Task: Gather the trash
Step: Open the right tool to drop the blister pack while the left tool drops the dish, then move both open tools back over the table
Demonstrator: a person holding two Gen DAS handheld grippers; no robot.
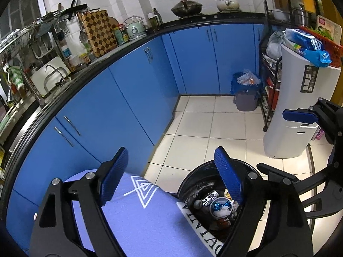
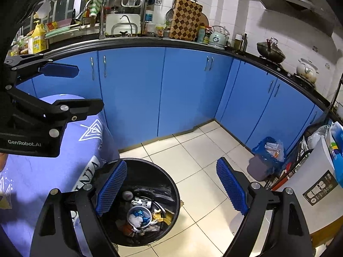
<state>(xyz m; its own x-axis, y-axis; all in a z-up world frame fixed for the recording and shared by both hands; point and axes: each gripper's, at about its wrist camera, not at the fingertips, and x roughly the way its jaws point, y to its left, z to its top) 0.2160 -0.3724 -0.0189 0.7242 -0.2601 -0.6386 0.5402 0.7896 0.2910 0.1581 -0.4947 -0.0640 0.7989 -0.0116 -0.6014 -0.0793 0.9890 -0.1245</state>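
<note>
Showing both grippers tilted downward, jaws spread wide and empty: left gripper hides part of the black bin, whose trash is a jumble; right gripper above bin rim; blue cabinets beyond

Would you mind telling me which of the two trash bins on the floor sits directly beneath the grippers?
The round black bin beside the purple-covered table, holding trash. The other, a grey bin with a blue liner, stands off in the corner by the cabinets.
</note>
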